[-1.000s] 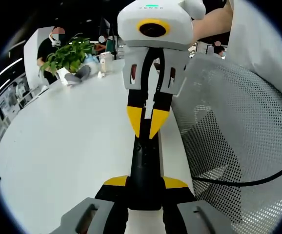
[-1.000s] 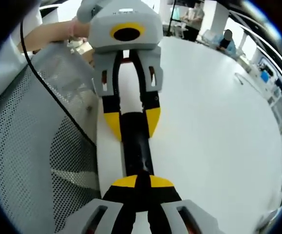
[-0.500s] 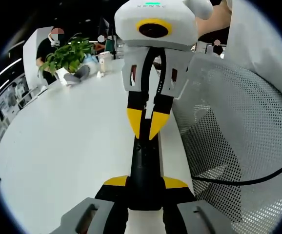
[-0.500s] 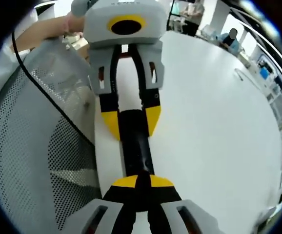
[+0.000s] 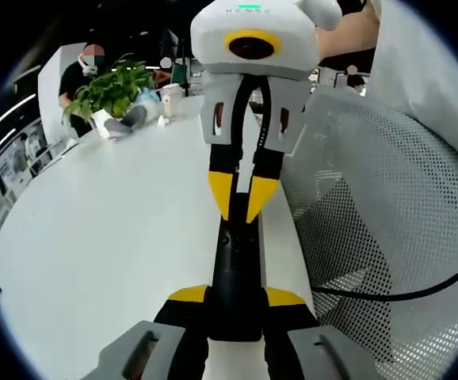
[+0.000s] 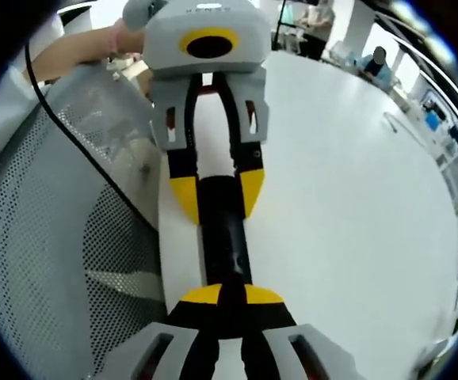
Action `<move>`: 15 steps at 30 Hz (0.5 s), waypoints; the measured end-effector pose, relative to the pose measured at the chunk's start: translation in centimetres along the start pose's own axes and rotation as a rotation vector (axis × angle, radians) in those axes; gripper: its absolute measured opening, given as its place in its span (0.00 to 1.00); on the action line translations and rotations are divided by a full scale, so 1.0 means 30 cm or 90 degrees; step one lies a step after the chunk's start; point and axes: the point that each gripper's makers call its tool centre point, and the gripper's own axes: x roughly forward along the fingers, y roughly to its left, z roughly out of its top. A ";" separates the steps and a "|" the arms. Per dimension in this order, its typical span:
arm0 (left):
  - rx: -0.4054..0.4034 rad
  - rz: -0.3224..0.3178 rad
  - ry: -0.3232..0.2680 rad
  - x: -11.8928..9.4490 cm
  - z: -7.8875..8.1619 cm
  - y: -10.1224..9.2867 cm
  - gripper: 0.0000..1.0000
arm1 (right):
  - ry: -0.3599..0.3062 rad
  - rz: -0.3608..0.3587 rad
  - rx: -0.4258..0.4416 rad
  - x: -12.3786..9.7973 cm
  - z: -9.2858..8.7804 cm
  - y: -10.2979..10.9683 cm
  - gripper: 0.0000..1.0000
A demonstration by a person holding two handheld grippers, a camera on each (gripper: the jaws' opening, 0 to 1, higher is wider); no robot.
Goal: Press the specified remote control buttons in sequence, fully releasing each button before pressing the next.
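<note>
Looking along our own jaws, we find the black remote control (image 5: 235,273) lying lengthwise between the two grippers, its long axis running straight from one pair of fingers to the other, near the edge of the white table (image 5: 94,237).

In the left gripper view the near end of the remote sits between our yellow-tipped fingers (image 5: 188,295), which are clamped on its sides; the left gripper (image 5: 235,299) is the holder here. The body then runs straight ahead of those fingers toward the right gripper (image 5: 240,207), which comes at it from the far end, tips pointing down at the top face.

In the right gripper view the same line is seen from the other end. Our right gripper (image 6: 230,297) has its yellow tips drawn together over the remote (image 6: 223,237), so it is the presser. Whether the tips are touching a button we cannot tell, since no button can be made out on the dark face.

We judge the next press depends on keeping the right tips on that centre line.

Beside the table stands a mesh chair back (image 5: 387,229).
</note>
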 end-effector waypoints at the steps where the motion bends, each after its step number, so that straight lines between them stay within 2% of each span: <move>1: 0.000 0.000 0.000 0.000 0.000 0.000 0.24 | 0.002 0.002 0.000 -0.001 -0.002 0.001 0.06; 9: 0.000 -0.003 -0.002 0.001 0.000 -0.001 0.24 | 0.022 -0.004 -0.019 0.008 -0.006 0.007 0.05; 10: 0.001 -0.004 -0.002 0.001 0.000 0.000 0.24 | 0.021 0.008 0.023 0.006 -0.008 0.008 0.05; 15: 0.002 -0.004 -0.002 0.002 0.000 -0.001 0.24 | 0.034 -0.005 -0.015 0.006 -0.007 0.010 0.05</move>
